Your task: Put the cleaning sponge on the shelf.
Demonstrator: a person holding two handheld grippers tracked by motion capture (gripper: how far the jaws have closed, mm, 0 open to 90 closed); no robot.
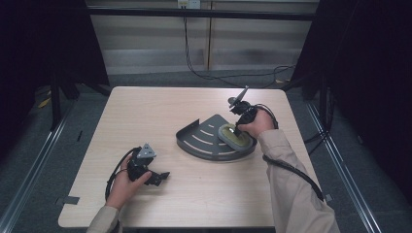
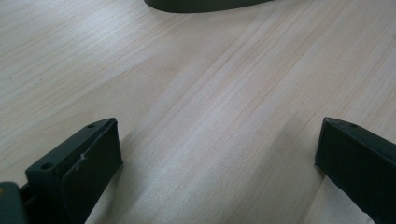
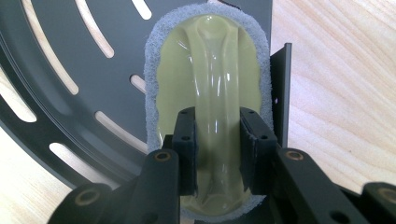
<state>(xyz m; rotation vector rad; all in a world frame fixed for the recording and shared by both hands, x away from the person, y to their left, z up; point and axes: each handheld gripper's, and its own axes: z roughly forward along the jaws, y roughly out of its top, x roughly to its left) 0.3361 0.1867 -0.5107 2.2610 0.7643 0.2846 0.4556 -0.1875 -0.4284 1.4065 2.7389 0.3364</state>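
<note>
Clamping right claw (image 3: 218,154) on scrubber (image 3: 210,93) handle, pressing it onto rack (image 1: 204,141) at center frame, likely scrubbing; left claw (image 2: 215,158) idling apart over tabletop (image 2: 210,84).

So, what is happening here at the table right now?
A person works at a wooden table with a claw in each hand. The right claw is shut on the raised handle of a yellowish scrubbing pad, which lies on a dark slotted metal tray near its upright wall. The left claw is open and holds nothing; it sits low over bare table, apart from the tray.
</note>
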